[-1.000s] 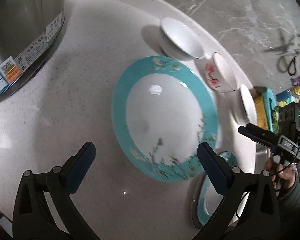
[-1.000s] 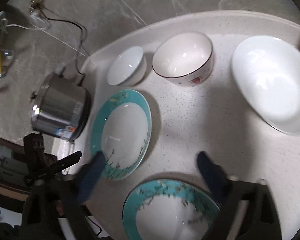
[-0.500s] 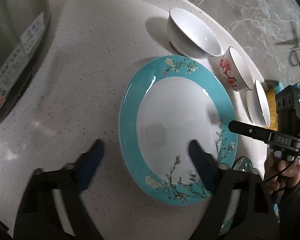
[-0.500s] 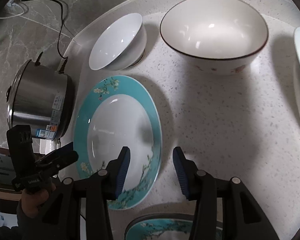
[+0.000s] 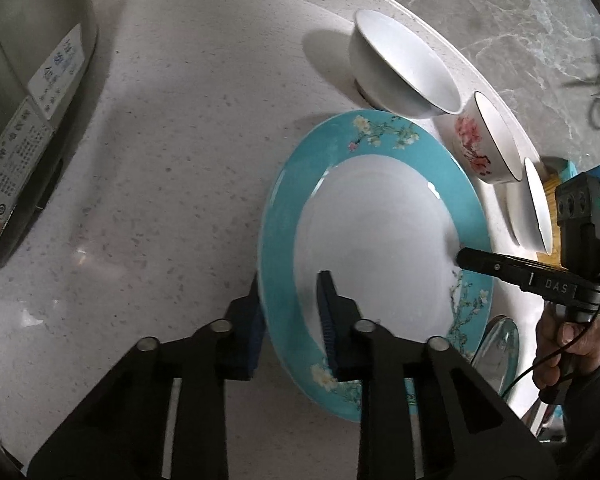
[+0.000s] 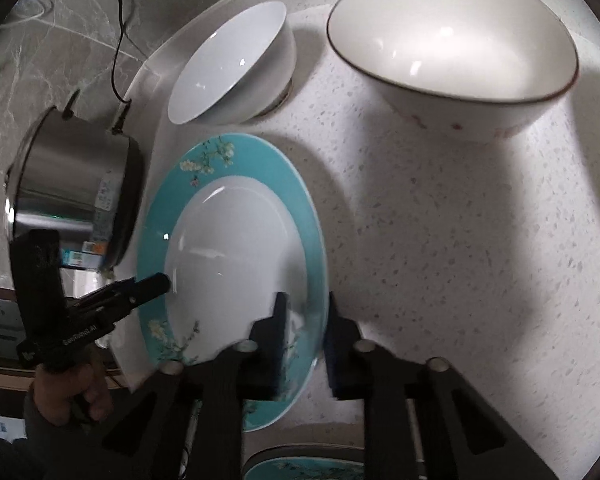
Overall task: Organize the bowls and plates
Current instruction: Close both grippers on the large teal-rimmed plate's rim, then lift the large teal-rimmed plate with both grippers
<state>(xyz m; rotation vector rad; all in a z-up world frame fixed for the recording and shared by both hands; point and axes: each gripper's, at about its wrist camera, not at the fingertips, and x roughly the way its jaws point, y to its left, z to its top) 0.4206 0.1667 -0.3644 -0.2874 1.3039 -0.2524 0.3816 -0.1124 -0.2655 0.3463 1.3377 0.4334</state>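
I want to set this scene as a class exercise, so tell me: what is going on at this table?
A person holds handheld tongs in each hand, and both have just closed on opposite rim edges of one teal-rimmed plate. The left tongs pinch its left edge; the right tongs pinch the right edge. The plate rests on the speckled table, beside a white bowl, a flowered bowl and a steel pot. Another teal plate lies nearer.

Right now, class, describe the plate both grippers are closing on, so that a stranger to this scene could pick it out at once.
Start at the steel cooker on the speckled white counter; beside it lies the teal-rimmed plate, in front of the plain white bowl. The left gripper and right gripper clamp opposite edges. Unlike the second teal plate, it is the one gripped.
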